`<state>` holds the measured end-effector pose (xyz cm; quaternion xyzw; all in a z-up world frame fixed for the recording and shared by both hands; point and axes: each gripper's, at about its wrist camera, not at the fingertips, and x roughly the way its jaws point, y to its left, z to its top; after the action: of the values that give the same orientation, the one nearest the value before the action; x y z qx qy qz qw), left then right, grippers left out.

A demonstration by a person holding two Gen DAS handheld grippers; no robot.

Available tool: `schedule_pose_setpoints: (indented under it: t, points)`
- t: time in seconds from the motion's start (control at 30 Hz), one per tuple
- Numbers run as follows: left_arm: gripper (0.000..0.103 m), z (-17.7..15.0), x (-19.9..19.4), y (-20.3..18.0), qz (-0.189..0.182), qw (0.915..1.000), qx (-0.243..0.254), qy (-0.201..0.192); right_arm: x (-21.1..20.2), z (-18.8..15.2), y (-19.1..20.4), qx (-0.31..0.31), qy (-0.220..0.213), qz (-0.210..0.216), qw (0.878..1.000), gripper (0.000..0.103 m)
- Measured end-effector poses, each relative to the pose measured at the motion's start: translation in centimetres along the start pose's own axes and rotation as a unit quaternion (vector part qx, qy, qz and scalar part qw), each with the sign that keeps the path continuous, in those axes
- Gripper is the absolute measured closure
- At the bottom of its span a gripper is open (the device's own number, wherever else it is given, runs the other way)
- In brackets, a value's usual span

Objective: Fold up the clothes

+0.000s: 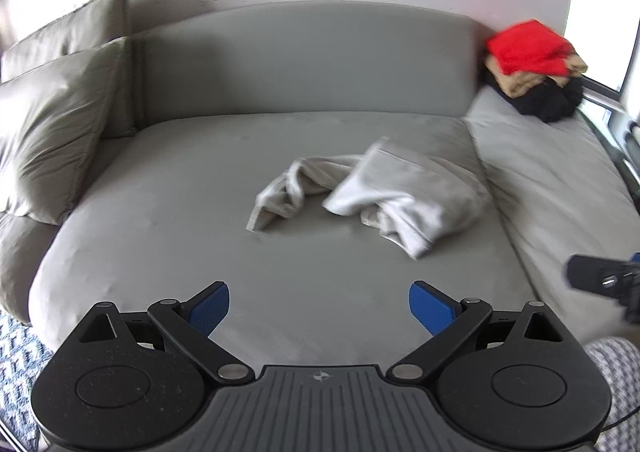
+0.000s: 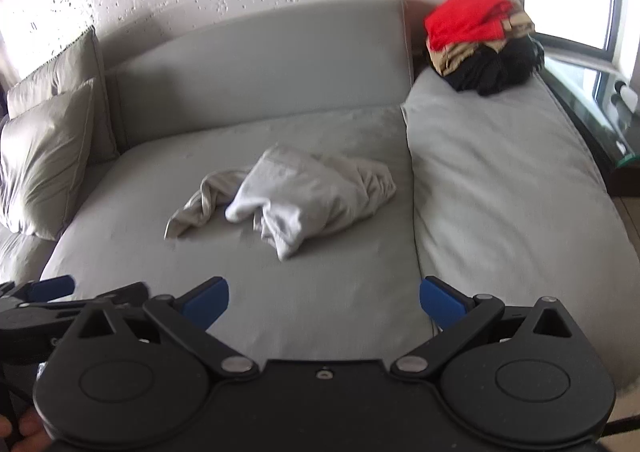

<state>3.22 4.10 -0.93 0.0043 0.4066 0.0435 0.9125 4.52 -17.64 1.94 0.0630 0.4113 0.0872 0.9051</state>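
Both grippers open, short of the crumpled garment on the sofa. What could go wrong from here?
1. The light grey garment is bunched with a twisted part at its left, so a pinch may catch several layers rather than one edge.
2. It is close in colour to the sofa cushion, so its edges are hard to pick out.
3. The left gripper and right gripper sit close together; converging on the garment may make them collide.
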Motion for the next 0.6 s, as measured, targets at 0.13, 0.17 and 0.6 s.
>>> schedule_pose_setpoints:
  t: [0.13, 0.17, 0.6]
  points:
    - [0.006, 1.1, 1.8, 1.5, 0.009, 0.9999, -0.011, 0.0, 1.5, 1.5, 0.1, -0.002, -0.02, 0.018, 1.0, 0.0]
    - [0.006, 1.3, 2.4, 1.8, 0.01, 0.9999, -0.013, 0.0, 2.0, 1.9, 0.2, -0.002, -0.023, 0.024, 0.999, 0.0]
    - [0.031, 2.0, 12.9, 3.8, -0.028, 0.9958, -0.063, 0.059, 13.3, 3.9, 4.7, -0.13, -0.038, 0.065, 0.989, 0.008]
